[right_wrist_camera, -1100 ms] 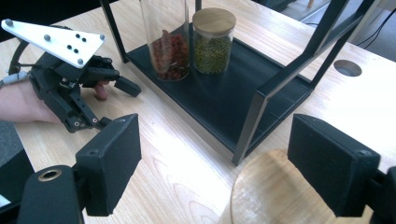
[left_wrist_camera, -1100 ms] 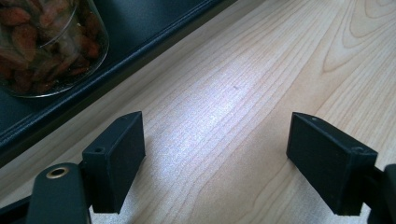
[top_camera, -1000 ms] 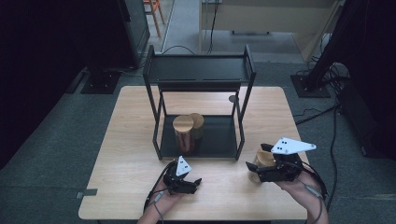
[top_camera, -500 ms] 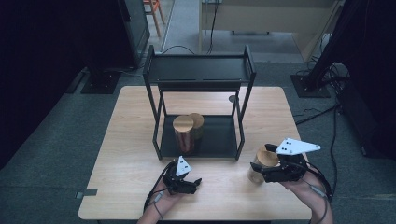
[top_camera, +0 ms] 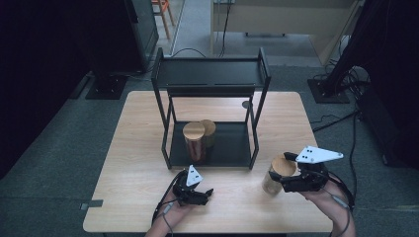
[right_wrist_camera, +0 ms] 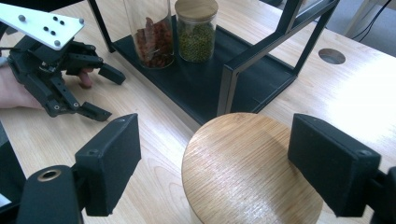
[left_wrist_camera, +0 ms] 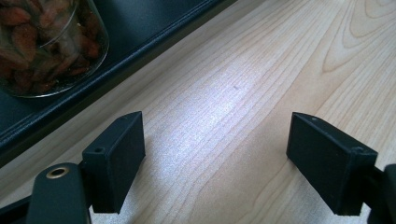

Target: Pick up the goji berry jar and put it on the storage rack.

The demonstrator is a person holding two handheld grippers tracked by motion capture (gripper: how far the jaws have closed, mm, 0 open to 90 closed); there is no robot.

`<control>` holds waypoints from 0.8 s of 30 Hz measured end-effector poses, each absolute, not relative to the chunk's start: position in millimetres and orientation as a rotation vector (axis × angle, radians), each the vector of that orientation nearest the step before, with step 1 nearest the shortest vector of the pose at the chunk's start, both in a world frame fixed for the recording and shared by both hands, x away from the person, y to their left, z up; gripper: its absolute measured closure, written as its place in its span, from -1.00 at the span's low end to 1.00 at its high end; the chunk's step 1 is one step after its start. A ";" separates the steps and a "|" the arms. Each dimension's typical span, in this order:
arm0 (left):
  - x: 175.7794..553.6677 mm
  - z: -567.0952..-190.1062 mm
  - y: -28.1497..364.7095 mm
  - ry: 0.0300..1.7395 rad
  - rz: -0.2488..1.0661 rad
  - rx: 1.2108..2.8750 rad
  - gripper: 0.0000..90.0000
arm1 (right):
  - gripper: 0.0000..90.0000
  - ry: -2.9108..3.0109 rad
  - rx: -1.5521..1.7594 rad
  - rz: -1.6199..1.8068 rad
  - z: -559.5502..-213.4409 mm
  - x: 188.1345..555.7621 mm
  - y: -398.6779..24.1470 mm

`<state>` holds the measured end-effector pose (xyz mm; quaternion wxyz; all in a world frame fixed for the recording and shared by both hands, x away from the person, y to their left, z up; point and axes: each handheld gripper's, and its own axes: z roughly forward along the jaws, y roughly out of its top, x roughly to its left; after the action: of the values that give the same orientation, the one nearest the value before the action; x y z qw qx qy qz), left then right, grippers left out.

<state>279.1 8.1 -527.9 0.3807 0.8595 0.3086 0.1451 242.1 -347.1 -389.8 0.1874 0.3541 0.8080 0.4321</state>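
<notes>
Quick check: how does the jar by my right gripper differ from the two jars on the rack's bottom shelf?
The near jar stands on the bare table, right of the rack; the red-filled jar and green-filled jar stand on the rack's lower shelf. The near jar sits between the right gripper's open jaws; the shelf jars are untouched. The red-filled jar is taller than the green-filled one. The near jar and the green-filled jar plainly have round wooden lids.
</notes>
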 end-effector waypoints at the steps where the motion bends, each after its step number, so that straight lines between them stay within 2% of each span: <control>1: 279.1 -527.9 8.1 0.788 0.370 2.194 -0.56 | -0.63 2.272 0.999 1.219 -389.9 242.3 -347.7; 24: 279.2 -527.9 8.3 0.785 0.372 2.196 -0.56 | -0.64 2.236 0.997 1.165 -394.7 242.6 -357.8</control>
<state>279.2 8.3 -527.9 0.3802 0.8601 0.3074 0.1456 242.6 -357.8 -394.7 0.2137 0.3593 0.8056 0.4197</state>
